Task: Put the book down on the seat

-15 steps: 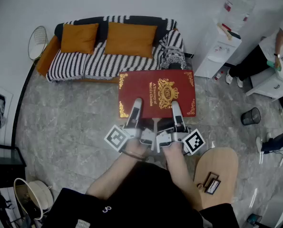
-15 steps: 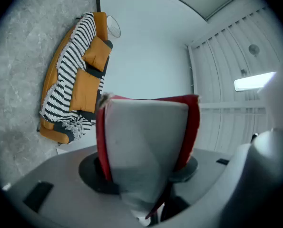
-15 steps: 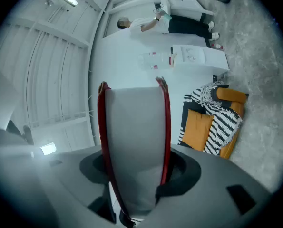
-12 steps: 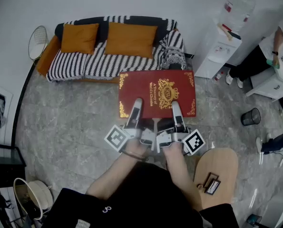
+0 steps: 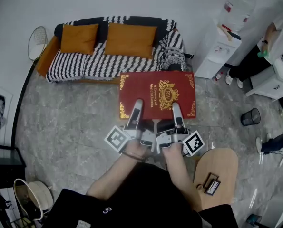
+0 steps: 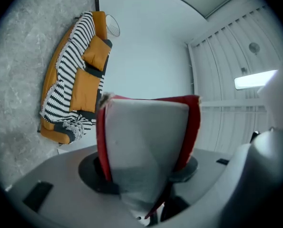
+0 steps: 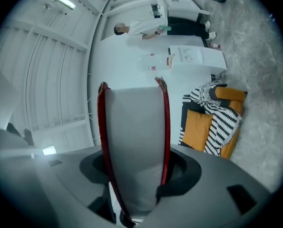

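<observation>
Book [image 5: 158,91]: large red hardback, level in the air just in front of the sofa [image 5: 91,65], not yet over it.
Left gripper [image 5: 135,110]: jaws wide, clamped on the near edge.
Right gripper [image 5: 175,112]: likewise, alongside.
Handling: probably heavy, stiff, slick-covered; keep both edge grips.

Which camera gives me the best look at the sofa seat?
Head view: the whole striped sofa seat shows from above, beyond the red book. Both gripper views show it small and sideways beside the book.
</observation>
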The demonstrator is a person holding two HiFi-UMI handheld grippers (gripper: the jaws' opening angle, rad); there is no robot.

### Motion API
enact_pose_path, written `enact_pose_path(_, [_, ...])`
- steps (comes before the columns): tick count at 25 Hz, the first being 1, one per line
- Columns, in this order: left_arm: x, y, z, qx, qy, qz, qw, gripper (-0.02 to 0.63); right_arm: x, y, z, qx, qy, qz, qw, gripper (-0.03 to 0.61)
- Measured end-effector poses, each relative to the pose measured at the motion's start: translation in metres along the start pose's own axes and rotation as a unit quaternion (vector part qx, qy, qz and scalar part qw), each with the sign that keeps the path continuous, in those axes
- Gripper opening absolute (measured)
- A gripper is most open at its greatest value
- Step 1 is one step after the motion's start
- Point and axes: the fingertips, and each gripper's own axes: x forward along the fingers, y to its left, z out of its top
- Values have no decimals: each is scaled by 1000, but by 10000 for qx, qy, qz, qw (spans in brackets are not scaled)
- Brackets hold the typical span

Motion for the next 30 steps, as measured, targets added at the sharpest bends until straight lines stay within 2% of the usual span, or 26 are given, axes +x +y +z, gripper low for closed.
enact_pose_path(9, [1,5,-1,-59,-42,70,9999,239,1,-5,2,-31,50,-82,9999,245])
enact_pose_path(19, [-10,10,10,75,-308,173,9993,239,5,-13,-11,109,325,-118,9993,245])
enact_pose_path(30, [-12,0,-2,223,-368,84,9990,239,0,-4,-2,131,407,63,9991,245])
